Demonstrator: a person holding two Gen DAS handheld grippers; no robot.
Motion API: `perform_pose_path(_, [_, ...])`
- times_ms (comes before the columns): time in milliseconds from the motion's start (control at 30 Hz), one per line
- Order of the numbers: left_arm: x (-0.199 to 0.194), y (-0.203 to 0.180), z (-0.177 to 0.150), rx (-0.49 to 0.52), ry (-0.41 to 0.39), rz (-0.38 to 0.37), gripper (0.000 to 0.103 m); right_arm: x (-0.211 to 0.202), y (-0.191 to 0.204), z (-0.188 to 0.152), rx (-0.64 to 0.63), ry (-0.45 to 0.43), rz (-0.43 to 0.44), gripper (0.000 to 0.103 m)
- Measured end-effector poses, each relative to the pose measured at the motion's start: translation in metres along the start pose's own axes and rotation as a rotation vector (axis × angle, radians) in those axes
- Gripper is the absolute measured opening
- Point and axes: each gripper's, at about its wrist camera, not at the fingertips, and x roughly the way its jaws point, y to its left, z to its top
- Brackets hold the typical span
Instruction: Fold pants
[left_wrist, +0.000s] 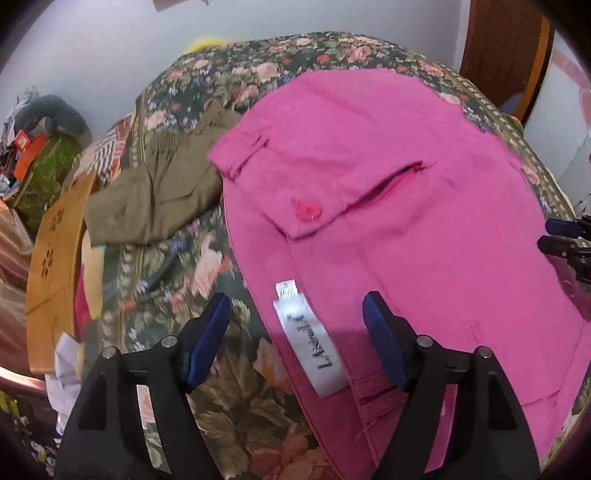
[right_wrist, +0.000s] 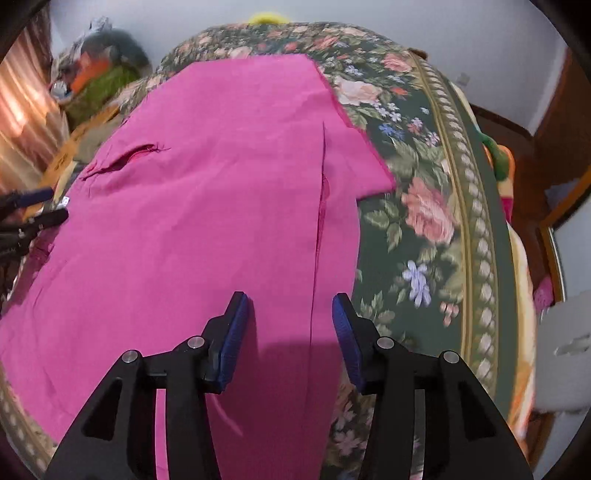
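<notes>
Bright pink pants (left_wrist: 424, 221) lie spread flat on a floral bedspread (left_wrist: 221, 406), folded lengthwise, with a buttoned pocket flap (left_wrist: 308, 212) facing up. A white label (left_wrist: 314, 347) shows at the near waist edge. My left gripper (left_wrist: 297, 306) is open above that edge, one finger over the bedspread and one over the pants, with the label between them. In the right wrist view the pants (right_wrist: 203, 203) fill the middle. My right gripper (right_wrist: 290, 299) hangs open above their near right part, close to a long seam (right_wrist: 319, 229). Neither gripper holds cloth.
An olive garment (left_wrist: 159, 192) lies crumpled left of the pants, beside a tan embroidered cloth (left_wrist: 55, 266). Clutter (left_wrist: 37, 147) is piled at the far left by the wall. A wooden door (left_wrist: 498, 55) stands far right. Bare bedspread (right_wrist: 424, 221) lies right of the pants.
</notes>
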Motion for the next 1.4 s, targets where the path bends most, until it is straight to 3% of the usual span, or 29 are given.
perform_pose_path(67, [0.002,0.004,-0.002,-0.008,-0.011,0.01,0.087,0.002,-0.004,0.0,0.035,0.027,0.019,0.044])
perform_pose_path(333, [0.001,0.013,0.0,-0.004,-0.018,0.003,0.089,-0.006,-0.002,-0.015,0.027,0.085,0.022,0.045])
perform_pose_path(500, [-0.017,0.032,0.013,-0.024,-0.085,0.019,0.089,-0.018,0.001,-0.004,0.019,0.068,0.011,0.045])
perform_pose_path(667, [-0.015,0.069,0.046,-0.134,-0.12,0.112,0.089,-0.023,0.006,0.035,0.0,-0.028,-0.008,0.046])
perform_pose_path(767, [-0.002,0.088,0.064,-0.158,-0.13,0.123,0.089,-0.016,0.003,0.071,0.014,-0.073,0.003,0.046])
perform_pose_path(933, [0.032,0.106,0.083,-0.172,-0.111,0.107,0.089,0.001,0.007,0.119,-0.028,-0.152,-0.018,0.056])
perform_pose_path(1167, [0.08,0.112,0.103,-0.184,-0.091,0.011,0.088,0.043,0.009,0.174,-0.071,-0.162,-0.032,0.056])
perform_pose_path(1267, [0.099,0.11,0.111,-0.187,-0.057,-0.051,0.08,0.065,0.007,0.195,-0.087,-0.153,-0.038,0.056])
perform_pose_path(1400, [0.119,0.105,0.116,-0.168,-0.029,-0.094,0.079,0.089,0.0,0.217,-0.075,-0.142,-0.03,0.056])
